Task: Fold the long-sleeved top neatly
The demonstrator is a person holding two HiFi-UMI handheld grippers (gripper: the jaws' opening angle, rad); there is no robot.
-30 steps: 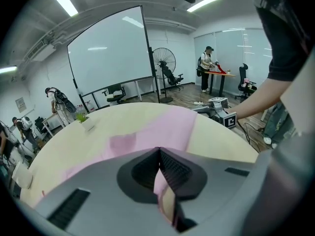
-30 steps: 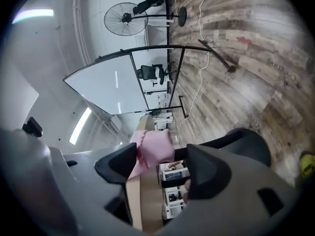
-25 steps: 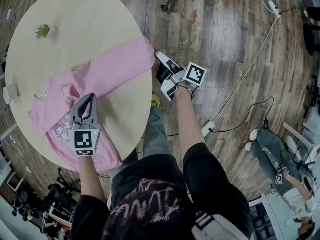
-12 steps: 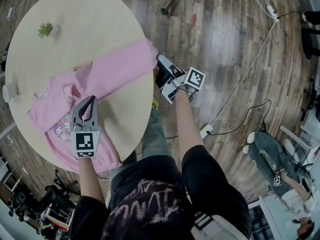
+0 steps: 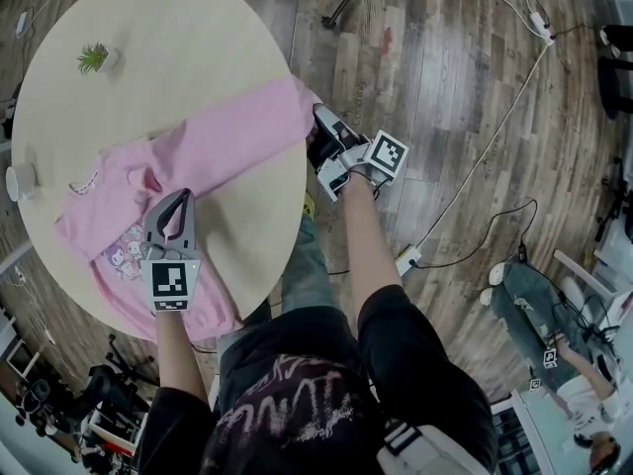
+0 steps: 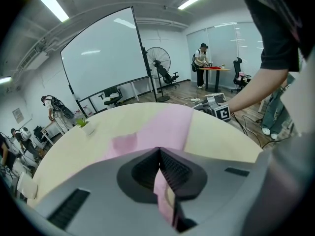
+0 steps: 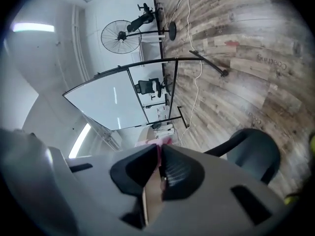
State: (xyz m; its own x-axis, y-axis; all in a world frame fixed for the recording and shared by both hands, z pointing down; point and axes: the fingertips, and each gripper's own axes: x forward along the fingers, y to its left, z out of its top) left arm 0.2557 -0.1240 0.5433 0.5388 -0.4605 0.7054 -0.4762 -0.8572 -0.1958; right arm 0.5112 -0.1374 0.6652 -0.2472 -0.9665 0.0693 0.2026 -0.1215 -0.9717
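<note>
head view | pink top (image 5: pixel 188 161) flat, sleeve (image 5: pixel 247 127) outstretched | left claw (image 5: pixel 177 197) pinches it | right claw (image 5: pixel 319 116) just closed on cuff (image 5: pixel 301 101)

left hand-held gripper (image 5: pixel 182 198): jaws together on top (image 5: pixel 213 146) | right hand-held gripper (image 5: pixel 319 117): jaws just closing on sleeve (image 5: pixel 265 117)

The right gripper (image 5: pixel 323 127) has just been closing its jaws, and now they pinch the sleeve end (image 5: pixel 300 105) of the pink long-sleeved fabric top (image 5: pixel 188 161). This sleeve end now reaches a little further past the edge of the round pale wooden table (image 5: pixel 178 38) than before.
</note>
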